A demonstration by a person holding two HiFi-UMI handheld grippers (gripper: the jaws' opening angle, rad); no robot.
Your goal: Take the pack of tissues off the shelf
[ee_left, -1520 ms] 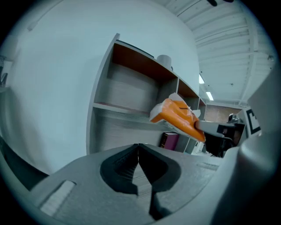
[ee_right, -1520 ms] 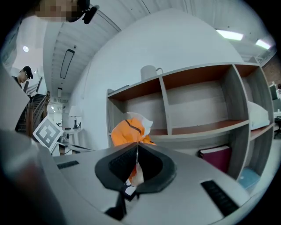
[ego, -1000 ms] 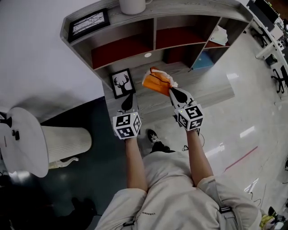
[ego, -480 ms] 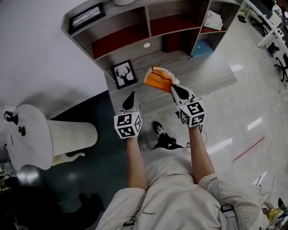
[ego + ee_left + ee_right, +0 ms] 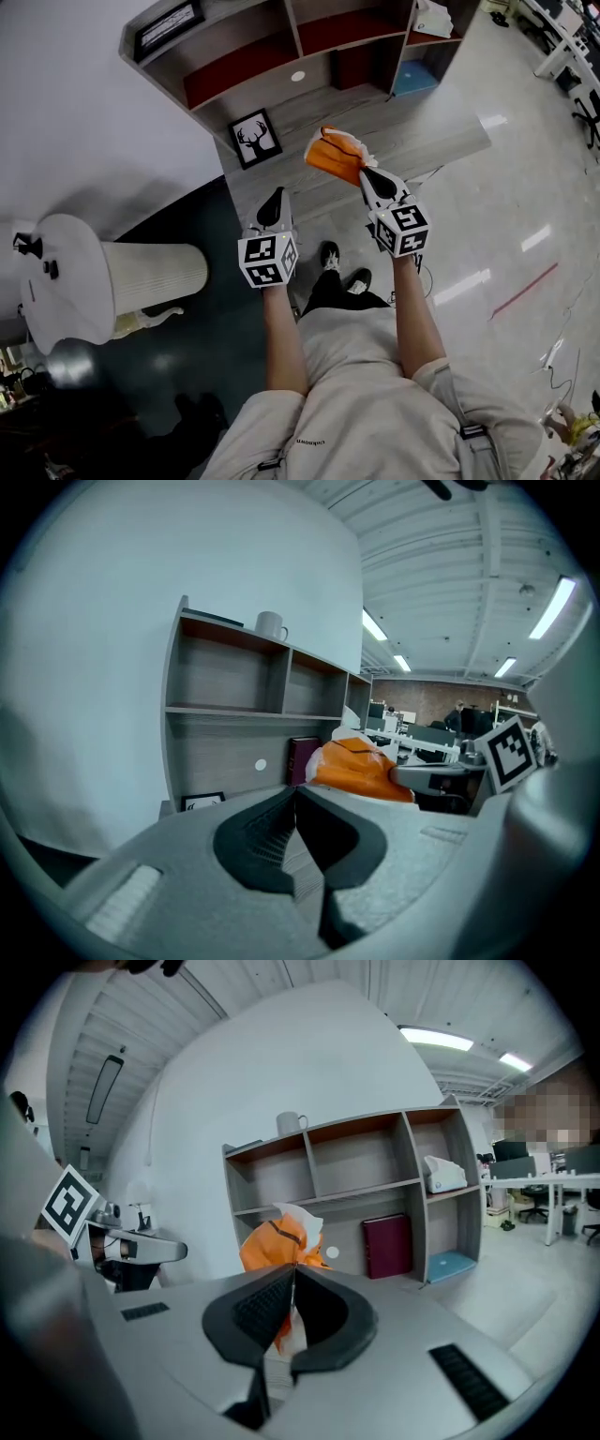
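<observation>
The orange pack of tissues (image 5: 336, 157), with white tissue sticking out of its top, hangs in the air in front of the grey shelf unit (image 5: 246, 36), clear of its lower ledge. My right gripper (image 5: 364, 176) is shut on the pack's near end. In the right gripper view the pack (image 5: 270, 1241) rises just above the closed jaws of the right gripper (image 5: 292, 1269). My left gripper (image 5: 275, 199) is level with it to the left, shut and holding nothing. In the left gripper view, the left gripper (image 5: 294, 791) has the pack (image 5: 361, 766) off to its right.
A deer picture (image 5: 253, 137) leans on the shelf's low ledge. A dark red book (image 5: 387, 1246), a white box (image 5: 442, 1174) and a blue item (image 5: 450, 1266) sit in compartments, and a mug (image 5: 270, 625) stands on top. A round white stand (image 5: 56, 291) is at the left.
Both grippers have drawn back from the shelf, and the right one has carried the orange pack with it. The shelf now sits farther up in the head view.
</observation>
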